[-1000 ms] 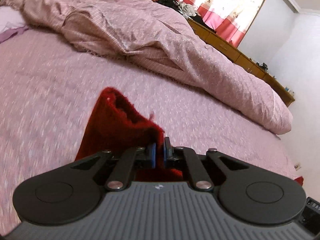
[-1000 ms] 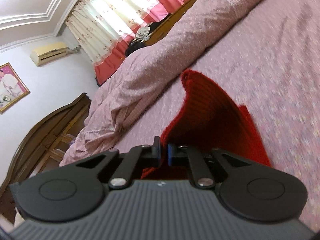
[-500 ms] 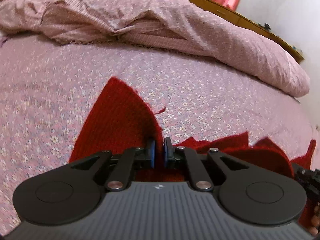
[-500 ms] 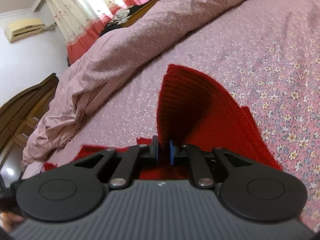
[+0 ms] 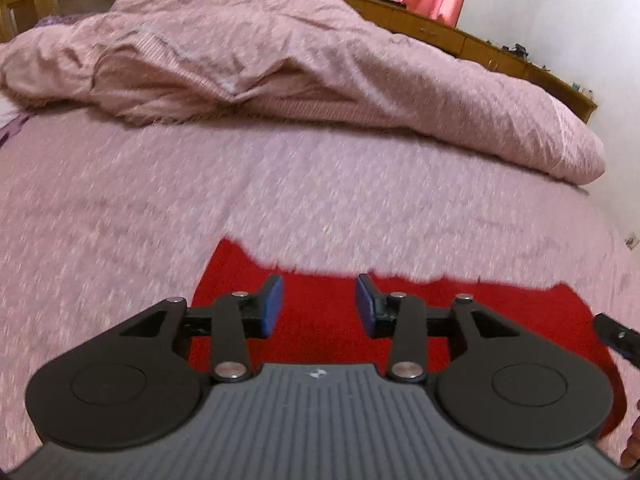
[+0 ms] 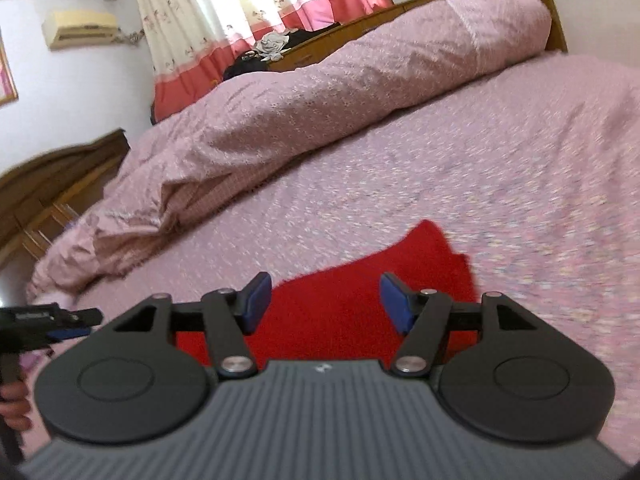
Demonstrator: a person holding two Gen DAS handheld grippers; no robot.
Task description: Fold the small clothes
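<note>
A red knitted garment lies flat on the pink flowered bed sheet. My left gripper hangs just over its near part, jaws opening, with nothing pinched between the blue pads. In the right wrist view the same red garment spreads under my right gripper, whose jaws are also opening and hold nothing. The right gripper's tip shows at the right edge of the left wrist view; the left gripper's tip shows at the left edge of the right wrist view.
A rumpled pink duvet is heaped across the far side of the bed. Behind it runs a wooden headboard shelf with dark clothes, then curtains. A wooden wardrobe stands left. A hand grips the left handle.
Both grippers were shut on raised edges of the red garment. They lowered it to the sheet and opened, and the garment now lies flat and released.
</note>
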